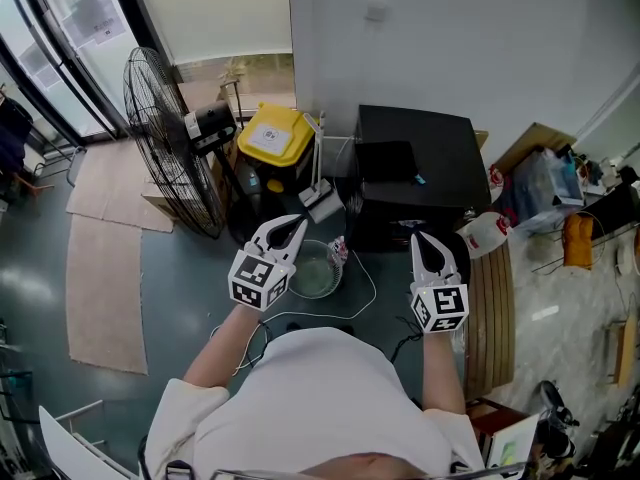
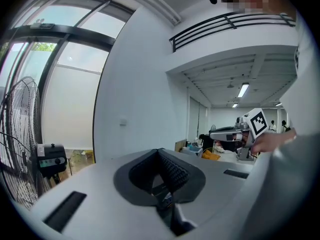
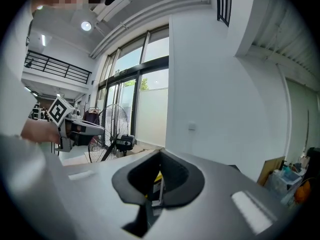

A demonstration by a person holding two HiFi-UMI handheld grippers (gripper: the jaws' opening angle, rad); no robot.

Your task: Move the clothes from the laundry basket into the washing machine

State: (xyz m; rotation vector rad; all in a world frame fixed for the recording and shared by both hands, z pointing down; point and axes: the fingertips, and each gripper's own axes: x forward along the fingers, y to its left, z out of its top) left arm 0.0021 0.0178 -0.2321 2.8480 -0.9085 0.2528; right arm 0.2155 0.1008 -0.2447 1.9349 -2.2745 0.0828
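Stands on a dark floor with both grippers held out level in front of the chest. Holds the left gripper (image 1: 290, 228) with its jaws together, pads meeting at the tips, nothing pinched between them. Holds the right gripper (image 1: 424, 240) the same way: closed and empty, with only a glimpse of the yellow bin (image 1: 275, 133) through the hollow behind the tips.

Finds no clothes in any of the three views. Shows, just beyond the left gripper, a clear round tub (image 1: 315, 268) on the floor, possibly the laundry basket, with no cloth visible inside. Faces a black box-shaped unit (image 1: 410, 168) against the white wall, perhaps the washing machine, though without a visible door or drum to confirm it. Also takes in a large floor fan (image 1: 165, 138) off to the left and a white jug with a red cap (image 1: 487, 234) just right of the black unit.

Looks like a pause with no load in hand. Expect clothes to be light, soft and limp, prone to draping, trailing and catching on a rim. Best to open the jaws wide first, then pinch a thick bunched fold near the middle of a garment, not a thin hem or sleeve, to cut down on dangling ends. Worth gathering any trailing end with the second gripper before lifting.
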